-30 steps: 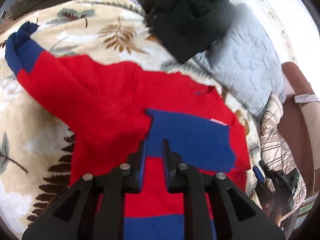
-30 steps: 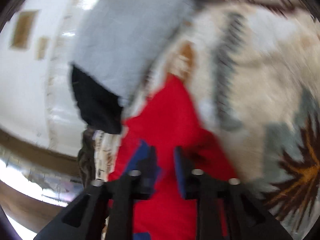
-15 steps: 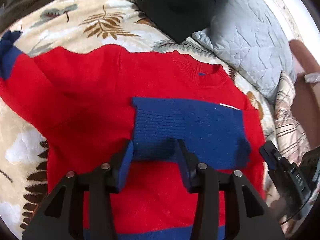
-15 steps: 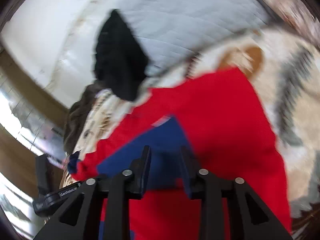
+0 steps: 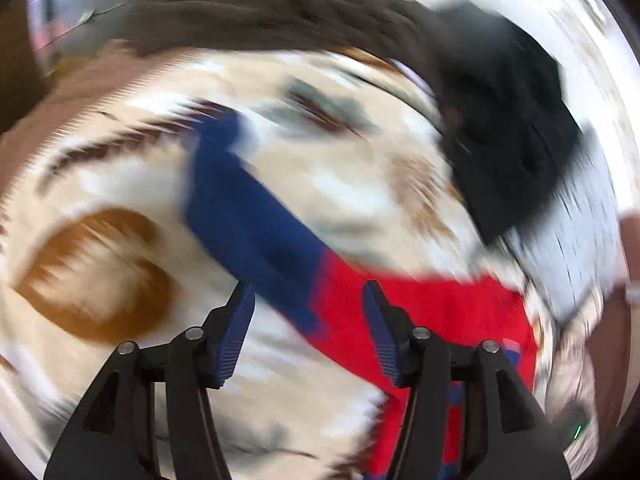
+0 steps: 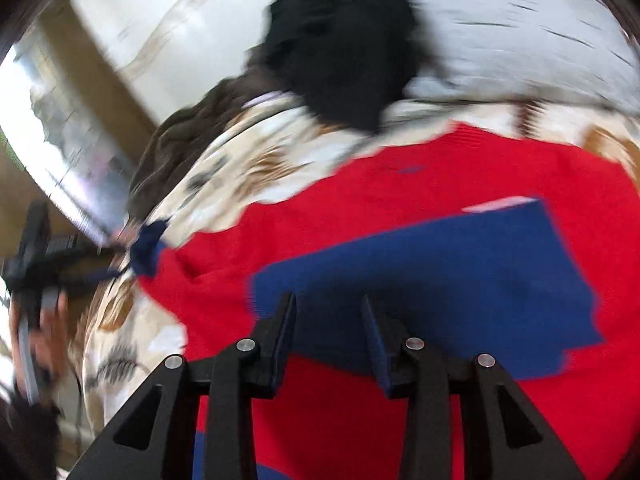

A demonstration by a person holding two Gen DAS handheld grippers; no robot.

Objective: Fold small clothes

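Observation:
A red sweater (image 6: 420, 184) with blue cuffs lies flat on a leaf-patterned blanket (image 6: 248, 160). One sleeve is folded across its chest, its blue end (image 6: 420, 276) lying there. My right gripper (image 6: 328, 320) is open and empty just above that blue end. The other sleeve stretches out to the side; its blue cuff (image 5: 248, 216) and red part (image 5: 420, 312) show blurred in the left wrist view. My left gripper (image 5: 308, 316) is open wide over that sleeve, near where blue meets red. It also shows at the left of the right wrist view (image 6: 44, 256).
A black garment (image 6: 340, 40) lies on a grey quilted pillow (image 6: 520, 28) beyond the sweater's collar. A dark brown blanket (image 5: 260, 16) runs along the far edge of the bed. The patterned blanket (image 5: 100, 272) surrounds the sweater.
My left gripper has let go of the folded sleeve, opened wide and swung left to the outstretched sleeve. My right gripper has opened and moved back over the sweater's chest.

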